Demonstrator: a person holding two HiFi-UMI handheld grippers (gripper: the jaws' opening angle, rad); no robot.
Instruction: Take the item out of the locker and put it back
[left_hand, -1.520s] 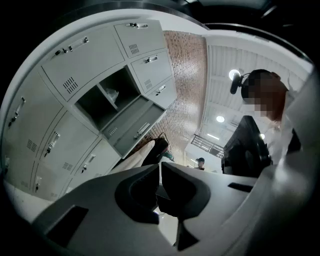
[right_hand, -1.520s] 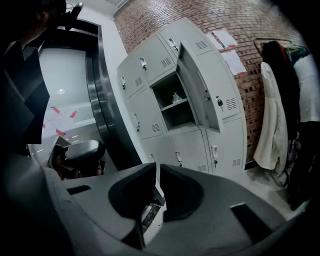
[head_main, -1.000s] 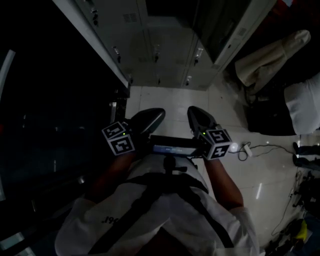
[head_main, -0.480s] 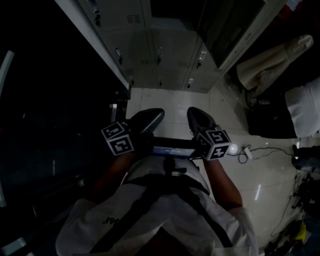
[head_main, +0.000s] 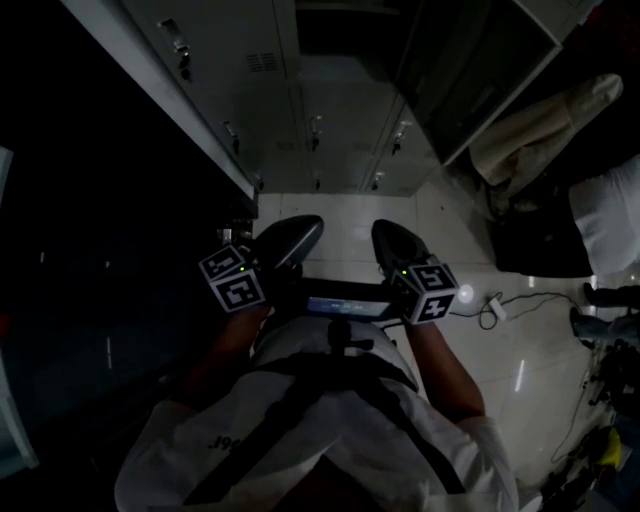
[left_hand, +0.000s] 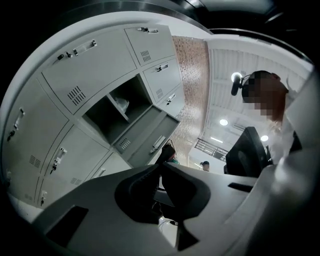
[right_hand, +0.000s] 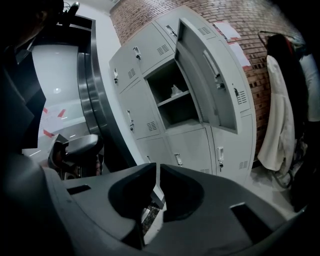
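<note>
Right gripper (right_hand: 157, 170) clenched, jaws all but touching, nothing between them. Ahead and above it the locker (right_hand: 182, 114) stands open, door (right_hand: 207, 82) swung to the right. The item (right_hand: 176, 90) sits on the upper shelf inside, well apart. Left gripper (left_hand: 159, 167) clenched too, empty.

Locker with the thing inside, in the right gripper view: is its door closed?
No, the locker door stands swung open, and a small pale item sits on the shelf inside.
</note>
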